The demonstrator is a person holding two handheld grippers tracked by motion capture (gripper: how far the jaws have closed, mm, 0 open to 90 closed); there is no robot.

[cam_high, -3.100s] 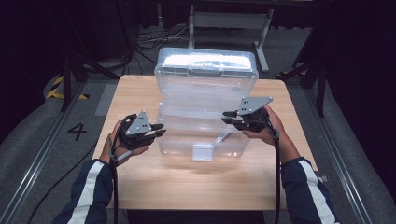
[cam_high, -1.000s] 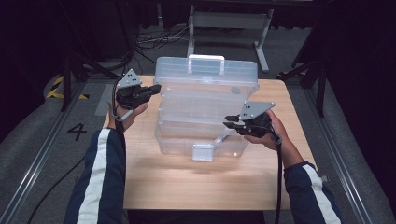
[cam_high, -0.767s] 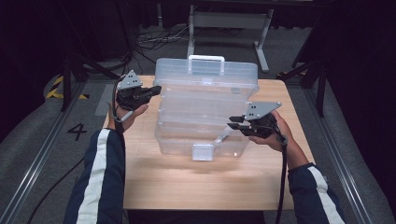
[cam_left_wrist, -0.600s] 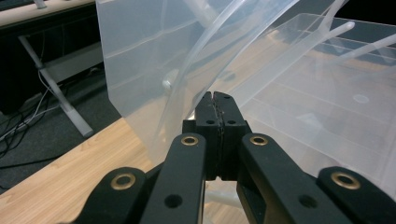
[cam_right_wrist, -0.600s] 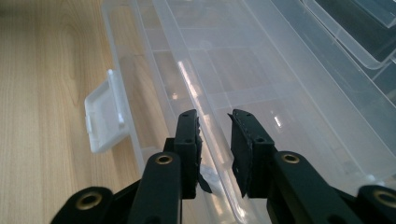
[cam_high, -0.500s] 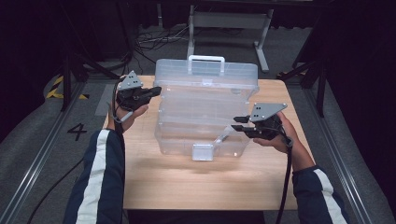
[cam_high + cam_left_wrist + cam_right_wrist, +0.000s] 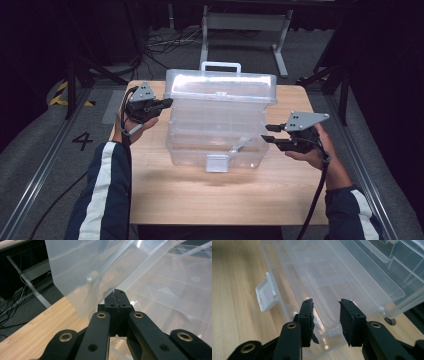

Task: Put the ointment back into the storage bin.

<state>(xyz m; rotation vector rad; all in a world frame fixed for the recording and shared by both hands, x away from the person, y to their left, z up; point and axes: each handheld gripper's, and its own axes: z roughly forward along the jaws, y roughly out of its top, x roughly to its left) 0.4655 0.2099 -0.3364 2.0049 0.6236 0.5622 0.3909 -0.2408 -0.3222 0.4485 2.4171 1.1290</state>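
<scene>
Drawn back rightward from the clear plastic box [image 7: 217, 122], the right claw [image 7: 269, 134] has just been opening, nothing between its jaws. The box's raised lid [image 7: 222, 89] is pinched by the shut left claw [image 7: 166, 103], mid-surface [image 7: 210, 200]. A slip could drop the lid.

Clear, colourless plastic box [image 7: 220, 120] w/ whitish translucent lid, handle and front latch. Left claw [image 7: 165, 104] and right claw [image 7: 269, 134]: black, brass-coloured rivets, grey plates on top, black cables. Surface [image 7: 200, 200]: light wood grain. Sleeves [image 7: 102, 195]: dark navy w/ white stripe. Floor [image 7: 55, 150] grey, white "4" [image 7: 81, 141], yellow-black hazard tape [image 7: 62, 92] at left.
</scene>
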